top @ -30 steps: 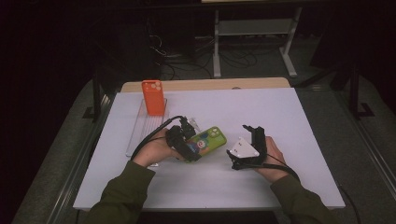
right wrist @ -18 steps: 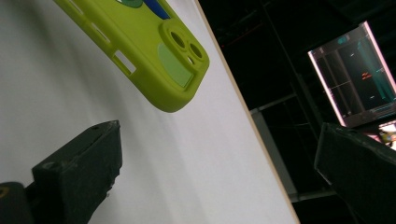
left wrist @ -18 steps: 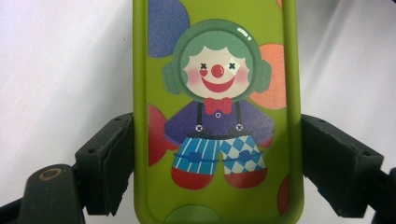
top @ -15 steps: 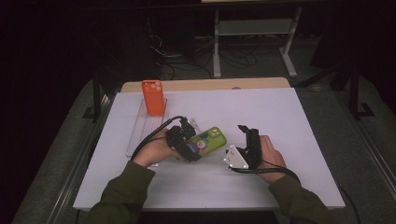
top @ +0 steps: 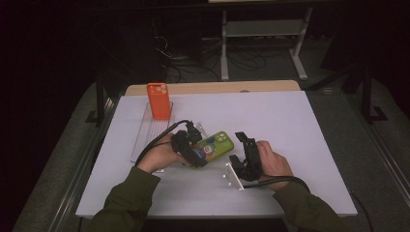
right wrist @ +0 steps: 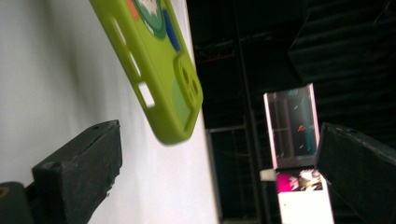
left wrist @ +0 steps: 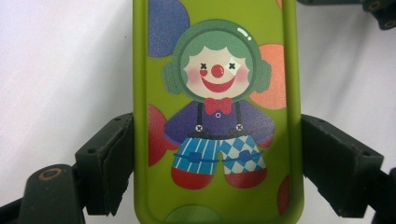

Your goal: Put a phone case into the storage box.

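Note:
A lime-green phone case (top: 216,145) printed with a clown (left wrist: 217,107) hangs just above the white table, a little left of centre. My left gripper (top: 196,153) is shut on it, and in the left gripper view (left wrist: 218,140) both black pads press its long edges. My right gripper (top: 240,149) rests on the table just right of the case, turned on its side, jaws wide apart and nothing between them. In the right gripper view (right wrist: 224,140) the case's camera end (right wrist: 159,74) floats ahead of the left jaw. An orange phone case (top: 159,100) stands upright at the back left.
The orange case stands in a clear slotted rack (top: 147,133) lying along the left side of the white table (top: 290,125). A wooden strip (top: 217,87) borders the far edge. Beyond are a dark floor, cables and a metal stand (top: 261,29).
My right gripper has moved left toward the green case and rolled onto its side. The left gripper and the case have stayed put.

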Motion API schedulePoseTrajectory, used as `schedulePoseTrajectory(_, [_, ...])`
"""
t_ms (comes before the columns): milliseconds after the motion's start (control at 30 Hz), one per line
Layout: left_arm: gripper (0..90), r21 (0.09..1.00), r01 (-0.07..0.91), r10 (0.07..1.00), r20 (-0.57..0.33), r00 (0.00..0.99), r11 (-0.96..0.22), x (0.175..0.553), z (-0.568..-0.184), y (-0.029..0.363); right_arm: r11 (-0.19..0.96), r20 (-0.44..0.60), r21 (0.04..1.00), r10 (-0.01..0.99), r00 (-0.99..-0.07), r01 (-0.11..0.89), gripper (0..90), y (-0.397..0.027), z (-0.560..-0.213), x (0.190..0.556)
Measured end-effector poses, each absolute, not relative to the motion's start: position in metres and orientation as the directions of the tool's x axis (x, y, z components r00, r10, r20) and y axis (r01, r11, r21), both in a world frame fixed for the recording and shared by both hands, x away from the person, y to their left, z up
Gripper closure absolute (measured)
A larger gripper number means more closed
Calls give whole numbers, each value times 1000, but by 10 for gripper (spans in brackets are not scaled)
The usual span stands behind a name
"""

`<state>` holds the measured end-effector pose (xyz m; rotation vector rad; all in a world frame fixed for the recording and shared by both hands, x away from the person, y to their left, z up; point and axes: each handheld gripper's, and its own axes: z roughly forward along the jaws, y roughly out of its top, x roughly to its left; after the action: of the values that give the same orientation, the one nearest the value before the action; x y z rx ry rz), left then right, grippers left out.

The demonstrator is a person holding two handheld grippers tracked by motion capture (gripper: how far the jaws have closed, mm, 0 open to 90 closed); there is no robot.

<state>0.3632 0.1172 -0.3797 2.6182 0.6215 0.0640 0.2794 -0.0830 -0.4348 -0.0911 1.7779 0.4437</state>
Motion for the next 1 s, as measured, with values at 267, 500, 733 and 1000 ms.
schedulePoseTrajectory(267, [163,443,419,439,-64,896,-792,363,-379,117,928,-976,154,90,-198,-340,5,-68,-440,279])
schedulePoseTrajectory(500, [163,444,418,437,-64,897,-793,363,-379,116,919,-984,116,55,-169,-376,20,-58,-444,282])
schedulePoseTrajectory(733, [163,442,414,435,-59,899,-796,363,-379,117,917,-991,77,27,-130,-392,35,-49,-449,285])
schedulePoseTrajectory(1000, [163,426,404,422,-58,905,-810,362,-379,115,931,-993,30,-15,-120,-363,131,-45,-455,282])
